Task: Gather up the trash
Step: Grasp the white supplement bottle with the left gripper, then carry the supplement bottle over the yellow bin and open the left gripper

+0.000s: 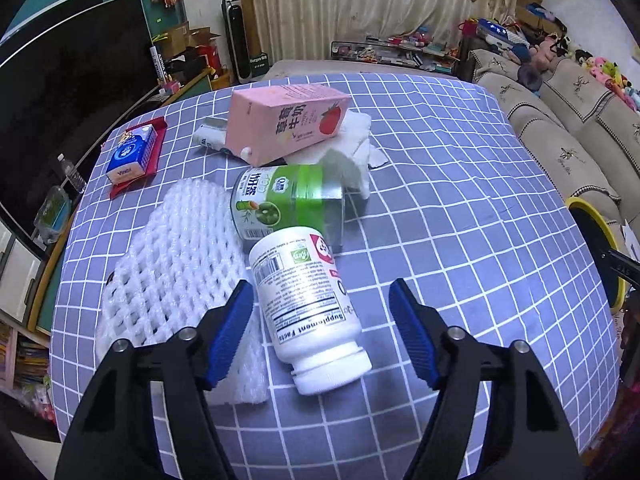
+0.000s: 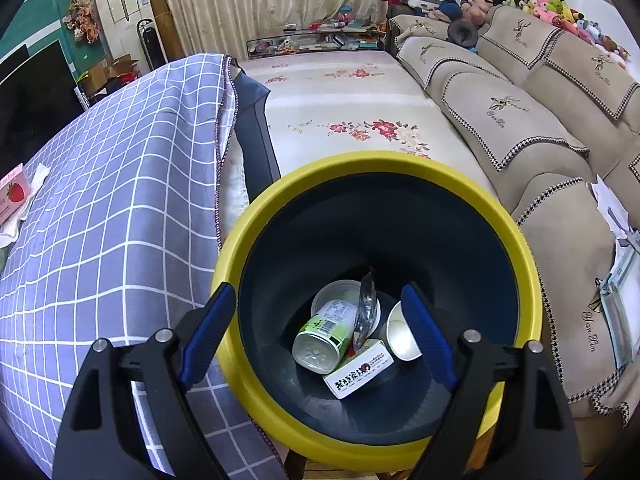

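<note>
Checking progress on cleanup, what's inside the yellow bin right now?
Inside the yellow bin: a green can, a white box, a foil wrapper, a paper cup and a white lid. Anything beneath them is hidden.

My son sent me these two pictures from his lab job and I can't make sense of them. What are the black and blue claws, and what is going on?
Each picture comes from a camera on a hand-held gripper, looking along its two blue-padded fingers. A person holds one in each hand. The left gripper is open above a checked tablecloth, around a white supplement bottle lying on its side. Nearby lie white foam netting, a green-labelled can, a pink strawberry milk carton, and a blue tissue pack. The right gripper is open, holding nothing, over a yellow-rimmed bin that already contains trash.
</note>
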`<state>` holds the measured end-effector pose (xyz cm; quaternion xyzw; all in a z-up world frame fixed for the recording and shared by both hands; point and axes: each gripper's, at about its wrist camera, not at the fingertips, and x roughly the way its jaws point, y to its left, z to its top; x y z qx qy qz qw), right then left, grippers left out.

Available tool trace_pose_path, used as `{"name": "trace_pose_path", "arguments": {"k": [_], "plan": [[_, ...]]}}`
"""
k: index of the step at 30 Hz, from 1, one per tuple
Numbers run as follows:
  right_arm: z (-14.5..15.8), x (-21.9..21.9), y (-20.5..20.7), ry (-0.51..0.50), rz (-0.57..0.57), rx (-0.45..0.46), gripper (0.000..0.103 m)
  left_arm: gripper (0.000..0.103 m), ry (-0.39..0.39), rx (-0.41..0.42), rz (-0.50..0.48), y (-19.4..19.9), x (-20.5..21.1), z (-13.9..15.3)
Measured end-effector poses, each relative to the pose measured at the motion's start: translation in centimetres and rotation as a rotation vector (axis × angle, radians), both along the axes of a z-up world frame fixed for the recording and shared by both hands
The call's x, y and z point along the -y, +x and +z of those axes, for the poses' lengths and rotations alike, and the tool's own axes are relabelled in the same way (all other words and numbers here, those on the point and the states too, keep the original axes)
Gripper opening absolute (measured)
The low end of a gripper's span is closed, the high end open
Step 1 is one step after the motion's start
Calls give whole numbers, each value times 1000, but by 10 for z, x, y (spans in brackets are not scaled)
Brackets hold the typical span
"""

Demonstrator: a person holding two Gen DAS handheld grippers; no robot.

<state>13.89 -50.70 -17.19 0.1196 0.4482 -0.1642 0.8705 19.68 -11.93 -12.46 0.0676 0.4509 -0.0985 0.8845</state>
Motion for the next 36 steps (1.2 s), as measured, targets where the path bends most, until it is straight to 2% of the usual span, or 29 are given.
{"name": "trace_pose_path", "arguments": {"k": [3, 7, 16, 24, 29, 36], "plan": [[-1, -2, 1, 1, 6, -3, 80, 64, 22, 5, -7, 3, 4, -4], [-2, -2, 2, 2, 6, -7, 80, 49, 27, -6, -33, 5, 9, -7], [-7, -2, 1, 7, 11, -16, 80, 47, 78, -37, -91, 4, 21, -21], [1, 4, -9, 12, -5, 10, 80, 47, 61, -29, -151, -7, 32, -17], [18, 10, -25, -6, -21, 43, 80, 47, 36, -4, -244, -21, 62, -3], [45, 31, -60, -42, -79, 100, 80, 47, 15, 30, -439, -32, 141, 20]]}}
